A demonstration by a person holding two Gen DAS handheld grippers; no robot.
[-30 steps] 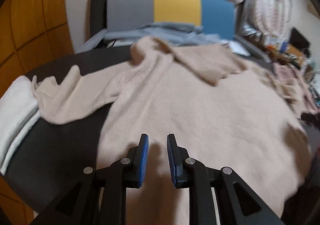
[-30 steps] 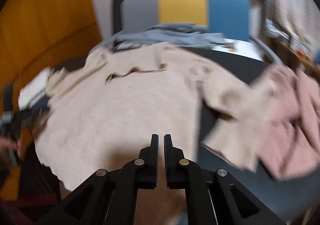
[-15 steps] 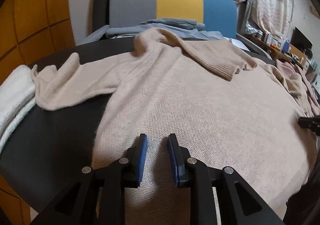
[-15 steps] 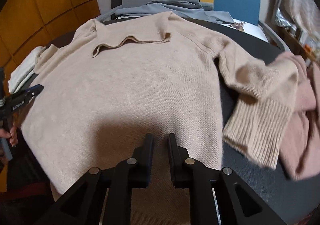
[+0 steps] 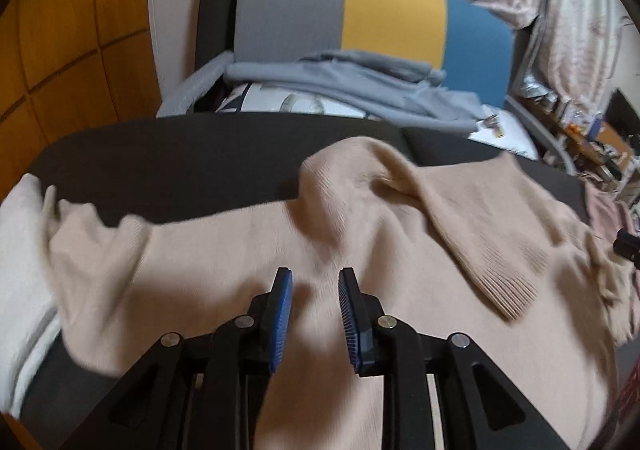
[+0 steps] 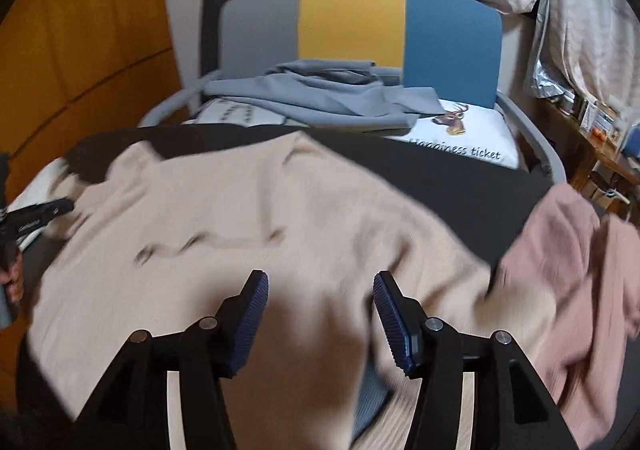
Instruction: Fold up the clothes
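Beige sweater (image 5: pixel 360 258) on dark table (image 5: pixel 180 161)

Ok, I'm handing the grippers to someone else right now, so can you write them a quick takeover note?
Left gripper: open, holding nothing, over the beige sweater.
Right gripper: wide open, holding nothing, over the same sweater.
The sweater lies spread on the dark table; pink garment at the right, white cloth at the left.
Done: no fold visible yet.
Left: fold the sweater, then the pink garment.
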